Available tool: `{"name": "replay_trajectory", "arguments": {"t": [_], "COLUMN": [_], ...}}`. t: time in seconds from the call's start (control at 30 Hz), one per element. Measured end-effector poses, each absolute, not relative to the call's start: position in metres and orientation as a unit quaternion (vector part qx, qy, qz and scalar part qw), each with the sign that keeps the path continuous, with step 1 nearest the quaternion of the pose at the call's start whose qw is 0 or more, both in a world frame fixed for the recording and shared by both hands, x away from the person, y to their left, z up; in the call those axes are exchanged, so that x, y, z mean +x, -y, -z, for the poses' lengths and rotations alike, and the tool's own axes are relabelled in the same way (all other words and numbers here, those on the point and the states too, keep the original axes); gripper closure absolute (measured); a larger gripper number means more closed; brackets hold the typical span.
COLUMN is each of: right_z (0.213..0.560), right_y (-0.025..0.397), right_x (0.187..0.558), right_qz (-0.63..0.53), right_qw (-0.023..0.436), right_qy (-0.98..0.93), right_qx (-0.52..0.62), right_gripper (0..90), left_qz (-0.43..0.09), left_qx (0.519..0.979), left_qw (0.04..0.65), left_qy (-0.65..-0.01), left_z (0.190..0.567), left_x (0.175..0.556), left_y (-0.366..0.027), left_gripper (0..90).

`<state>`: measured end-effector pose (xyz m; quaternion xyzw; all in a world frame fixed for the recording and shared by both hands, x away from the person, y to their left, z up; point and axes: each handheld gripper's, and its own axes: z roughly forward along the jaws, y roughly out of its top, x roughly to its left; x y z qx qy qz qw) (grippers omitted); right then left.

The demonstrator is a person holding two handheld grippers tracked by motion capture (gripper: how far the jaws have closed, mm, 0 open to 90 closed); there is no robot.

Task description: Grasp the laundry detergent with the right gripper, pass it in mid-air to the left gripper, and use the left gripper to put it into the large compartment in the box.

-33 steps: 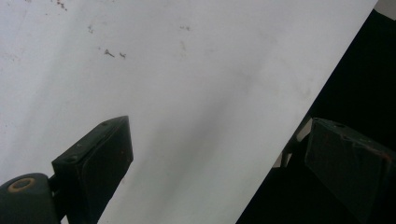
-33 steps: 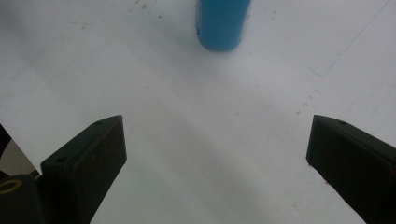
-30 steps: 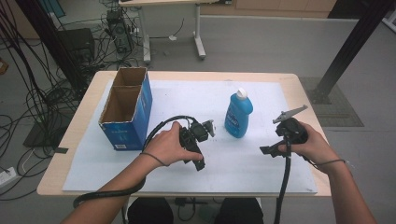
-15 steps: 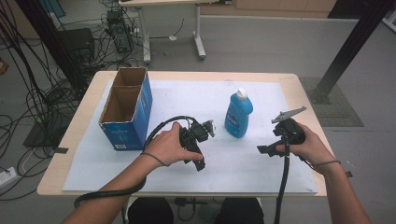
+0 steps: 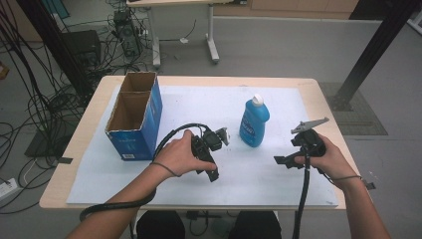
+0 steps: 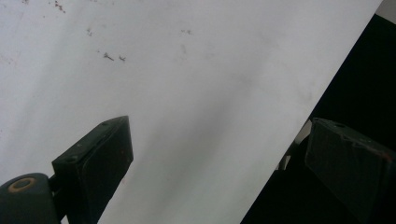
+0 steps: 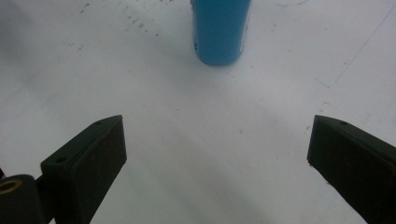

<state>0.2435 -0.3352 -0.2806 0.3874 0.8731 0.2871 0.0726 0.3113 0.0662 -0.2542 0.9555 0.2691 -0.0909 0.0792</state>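
A blue bottle [image 5: 254, 123] with a white cap stands upright on the white mat [image 5: 199, 104], right of centre. My left gripper [image 5: 211, 154] is held low over the mat to the bottle's left. In the left gripper view it [image 6: 219, 135] is open, with bare mat between the jaws. My right gripper [image 5: 291, 149] hovers to the bottle's right, a short gap away. The right gripper view shows it [image 7: 217, 126] open and empty, with the bottle's base [image 7: 219, 30] ahead.
An open cardboard box [image 5: 134, 117] with blue sides stands at the mat's left. Wooden table edge [image 5: 318, 94] frames the mat. Cables trail from both grippers off the near edge. A dark post [image 5: 368, 55] and tangled cables [image 5: 45, 94] stand beyond the table.
The right hand and its gripper have drifted slightly left toward the bottle. The left gripper, bottle and box have stayed in place.
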Motion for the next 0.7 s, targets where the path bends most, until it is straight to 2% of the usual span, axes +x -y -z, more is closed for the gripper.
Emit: {"name": "replay_trajectory", "arguments": {"t": [0.7], "right_z": [0.308], "right_y": [0.346], "right_x": [0.221], "right_qz": [-0.343], "right_qw": [0.105], "right_qy": [-0.843], "right_qx": [0.400], "right_gripper": [4.6], "left_qz": [0.092], "left_qx": [0.954], "left_qw": [0.082], "left_qy": [-0.272], "left_z": [0.255], "left_x": [0.312], "left_y": [-0.068], "left_gripper": [7.8]}}
